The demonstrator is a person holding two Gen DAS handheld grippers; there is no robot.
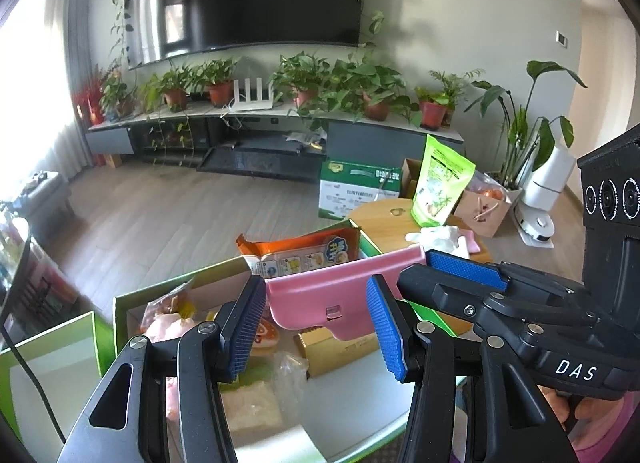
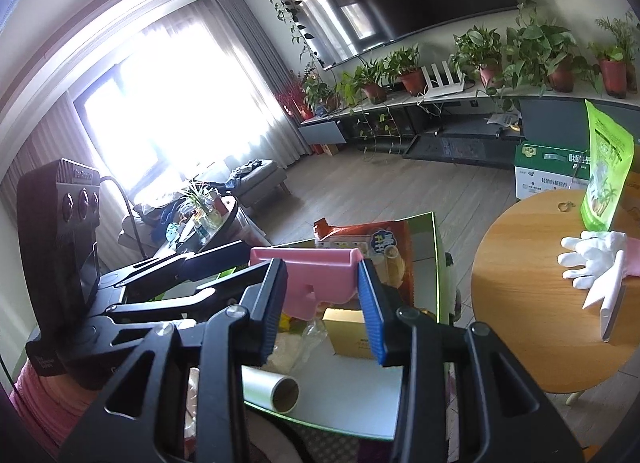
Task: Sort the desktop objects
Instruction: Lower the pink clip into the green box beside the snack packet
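Black claw arms fill the foreground. Both claws grip one pink tray (image 1: 340, 295) together: the left claw (image 1: 320, 321) clamps its near edge, the right claw (image 2: 322, 301) its other end. They hold it tilted above an open green box (image 1: 120, 303) of snacks. Lowering it in looks like the step in hand; next, level it, then release. Beyond, a round desk (image 2: 520, 323) carries a white glove (image 2: 592, 259) and green pouch (image 2: 604, 183).

Pink dustpan (image 1: 320, 295), orange snack bag (image 1: 304, 251), green-edged box (image 1: 132, 299)
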